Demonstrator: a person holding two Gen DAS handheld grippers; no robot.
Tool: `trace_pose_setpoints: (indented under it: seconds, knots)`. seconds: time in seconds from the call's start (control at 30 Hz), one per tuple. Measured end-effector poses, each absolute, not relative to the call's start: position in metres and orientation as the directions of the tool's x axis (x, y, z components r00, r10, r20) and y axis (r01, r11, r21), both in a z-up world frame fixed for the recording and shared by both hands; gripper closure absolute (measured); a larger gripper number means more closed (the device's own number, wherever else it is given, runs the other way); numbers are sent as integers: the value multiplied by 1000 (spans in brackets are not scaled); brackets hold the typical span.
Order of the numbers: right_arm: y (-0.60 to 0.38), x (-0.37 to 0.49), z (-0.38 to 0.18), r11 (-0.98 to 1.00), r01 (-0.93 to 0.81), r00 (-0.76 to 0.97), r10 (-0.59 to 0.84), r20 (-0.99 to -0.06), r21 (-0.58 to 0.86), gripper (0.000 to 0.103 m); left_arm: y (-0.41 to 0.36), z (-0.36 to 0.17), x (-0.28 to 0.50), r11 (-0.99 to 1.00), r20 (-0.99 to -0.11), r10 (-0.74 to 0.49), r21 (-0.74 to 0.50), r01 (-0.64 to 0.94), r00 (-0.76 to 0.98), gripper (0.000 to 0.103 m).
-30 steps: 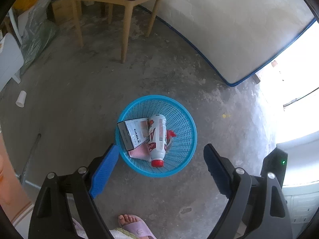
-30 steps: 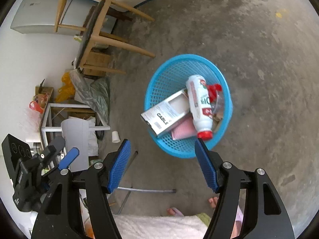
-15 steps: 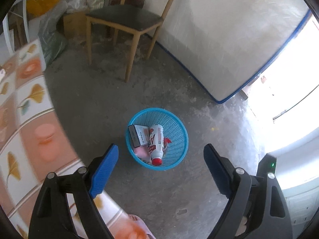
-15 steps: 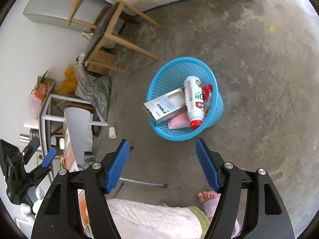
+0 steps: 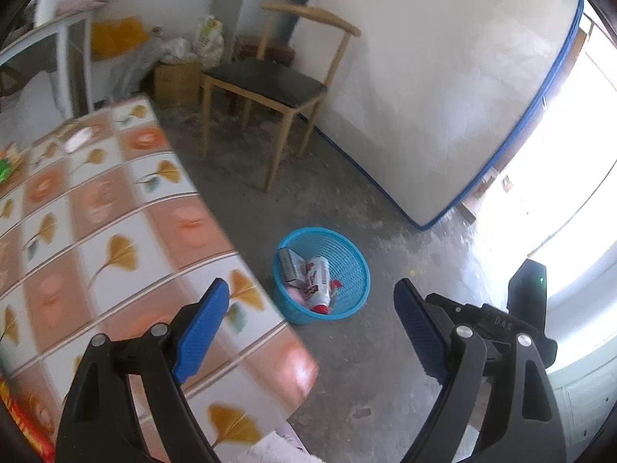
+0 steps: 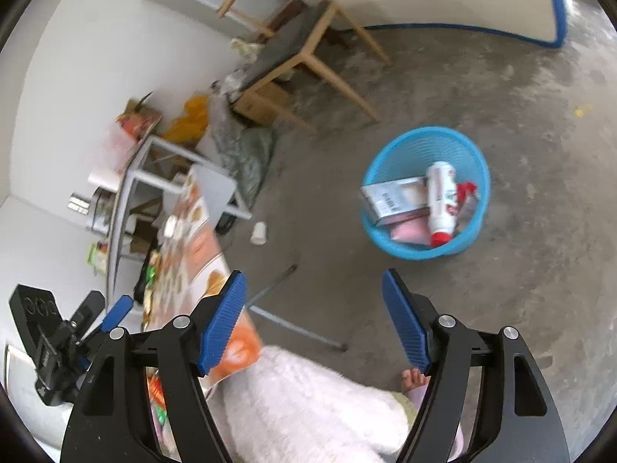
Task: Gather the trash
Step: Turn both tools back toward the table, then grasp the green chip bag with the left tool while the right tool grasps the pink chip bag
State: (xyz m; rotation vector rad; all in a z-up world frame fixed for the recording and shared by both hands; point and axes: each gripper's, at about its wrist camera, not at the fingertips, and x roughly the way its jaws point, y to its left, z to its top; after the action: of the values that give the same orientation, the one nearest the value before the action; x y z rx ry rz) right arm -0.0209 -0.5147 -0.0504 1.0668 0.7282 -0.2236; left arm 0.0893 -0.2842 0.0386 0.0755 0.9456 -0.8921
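Blue mesh basket (image 5: 322,274), left wrist view, lower centre of frame: stands on grey concrete floor (image 5: 366,366), just right of a table edge; contents a white bottle with red cap (image 5: 319,284), a grey-and-white carton (image 5: 290,264), a pink flat item and a red scrap. Table with ginkgo-leaf patterned cloth (image 5: 96,231), left half of frame, blurred. Wooden chair with dark seat (image 5: 270,81), upper centre, standing before a white panel with blue edging (image 5: 443,88) that fills the upper right. Cardboard box and bags in the corner, upper left, beside the chair. Left gripper (image 5: 312,328), bottom of frame: blue-padded jaws spread wide, nothing between them, basket seen on the floor beyond. Black device with a green light, lower right. Right wrist view: same basket (image 6: 426,193), right of centre, upright on the floor, bottle lying against the carton inside. Small white cup (image 6: 258,233) on the floor, left of the basket and well apart from it. Chair at top centre; metal-frame shelf with clutter at left; patterned table edge at lower left. Right gripper (image 6: 312,320), bottom of frame: jaws opening, nothing between them. Person's white fluffy sleeve (image 6: 308,405) and a bare foot at the bottom edge. Second gripper's black body, far lower left.
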Motion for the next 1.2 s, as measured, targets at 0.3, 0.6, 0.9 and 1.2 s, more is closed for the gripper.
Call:
trace_pose_setpoints:
  seconds: [0.3,0.6,0.9,1.2]
  knots:
    - [-455,19,-19,570,354,748,302,-590,741,30,-161,48,81,745,-689,-598,-290,600,410,18]
    - [-348,80,-7,626,167,648,513,-563,762,30,-1,57,71,885,-630,-462,-289,365,624,18]
    - [-227,155,-7,688,-13,449,652,-611,725,30,137,47,82,968,-616,-193,-245,47,764,18]
    - [-149,209,-28,757,-91,335,635,-696,647,32,175,-5,138,965,-722,-175,-262,-30,669,35]
